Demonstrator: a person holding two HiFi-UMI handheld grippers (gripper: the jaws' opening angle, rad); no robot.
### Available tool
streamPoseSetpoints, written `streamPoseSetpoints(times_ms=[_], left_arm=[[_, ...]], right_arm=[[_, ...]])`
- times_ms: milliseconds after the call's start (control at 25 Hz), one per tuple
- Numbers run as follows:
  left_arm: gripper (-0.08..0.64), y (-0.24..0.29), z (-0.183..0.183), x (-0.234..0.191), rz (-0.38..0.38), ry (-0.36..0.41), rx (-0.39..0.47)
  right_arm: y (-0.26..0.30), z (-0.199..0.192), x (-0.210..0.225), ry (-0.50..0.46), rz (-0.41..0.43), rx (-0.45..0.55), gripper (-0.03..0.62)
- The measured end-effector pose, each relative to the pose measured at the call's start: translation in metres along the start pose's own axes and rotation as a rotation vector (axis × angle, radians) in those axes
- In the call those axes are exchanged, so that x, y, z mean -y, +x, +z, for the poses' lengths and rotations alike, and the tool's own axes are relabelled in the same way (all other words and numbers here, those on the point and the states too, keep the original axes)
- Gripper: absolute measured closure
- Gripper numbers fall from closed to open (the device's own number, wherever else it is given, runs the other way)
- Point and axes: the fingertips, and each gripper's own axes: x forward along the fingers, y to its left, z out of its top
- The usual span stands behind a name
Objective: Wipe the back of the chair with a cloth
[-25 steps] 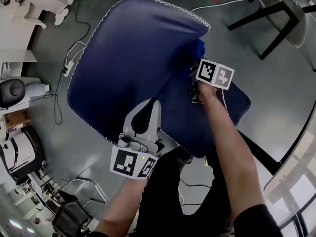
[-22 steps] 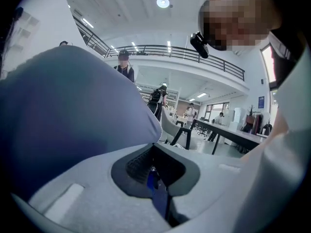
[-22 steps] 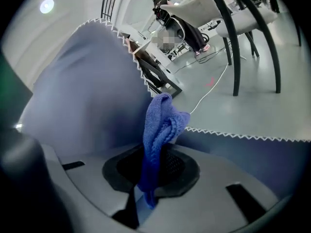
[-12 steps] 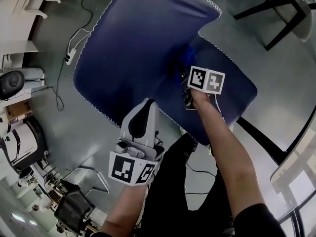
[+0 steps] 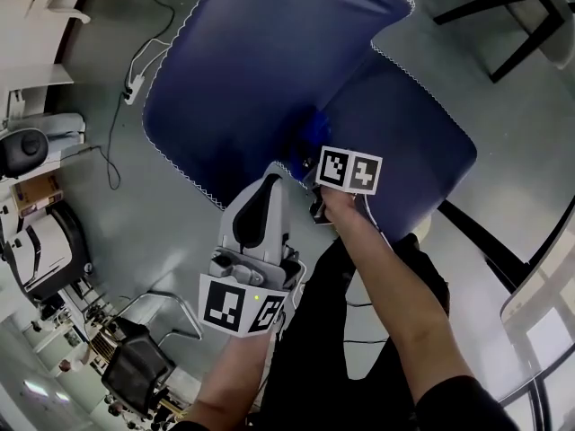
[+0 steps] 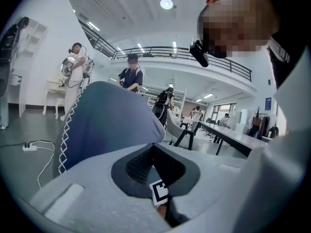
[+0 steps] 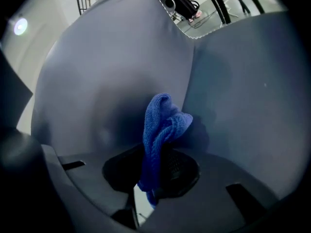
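Note:
A dark blue chair fills the head view, its back (image 5: 260, 70) at the left and its seat (image 5: 418, 137) at the right. My right gripper (image 5: 314, 151) is shut on a blue cloth (image 5: 310, 131). It presses the cloth against the chair back beside the crease with the seat. In the right gripper view the bunched cloth (image 7: 163, 125) rises from the right gripper (image 7: 158, 154) onto the chair back (image 7: 112, 76). My left gripper (image 5: 274, 178) is shut and empty, just below the edge of the chair back. The left gripper (image 6: 153, 147) points at the white-stitched chair back (image 6: 107, 125).
A power strip with cables (image 5: 133, 88) lies on the grey floor left of the chair. Black table legs (image 5: 512, 25) stand at the top right. A black office chair (image 5: 135, 366) and equipment (image 5: 36, 250) crowd the lower left. Two people (image 6: 75, 76) (image 6: 131, 76) stand farther off.
My right gripper has slid the cloth down along the chair back toward me and closer to the left gripper. The left gripper has barely moved.

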Motion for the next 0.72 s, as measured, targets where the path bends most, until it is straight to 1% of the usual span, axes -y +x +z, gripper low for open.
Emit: streamPoseSetpoints(times_ms=[120,200,280,360,560,720], left_arm=[[0.552,-0.002,0.004,0.000,0.001,-0.002,-0.003],[0.552,-0.001,0.005,0.000,0.002,-0.002,-0.005],[0.552,-0.003,0.005,0.000,0.003,0.000,-0.005],[0.552,-0.005,0.005,-0.001,0.004,0.002,-0.005],[0.552,-0.003,0.001,0.000,-0.002,0.003,-0.020],[0.552,0.009,0.009,0.000,-0.015,0.006,-0.027]], right_arm=[[0.006,-0.027,-0.001,0.104,-0.023,-0.042,0.531],[0.010,-0.036,-0.006,0.200,0.009,-0.057,0.531],[0.013,-0.037,-0.011,0.312,0.058,-0.060,0.529],[0.012,-0.036,-0.015,0.403,0.094,-0.077,0.529],[0.006,-0.029,-0.027,0.535,0.182,-0.127,0.529],[0.003,-0.006,-0.036,0.595,0.225,-0.123,0.529]])
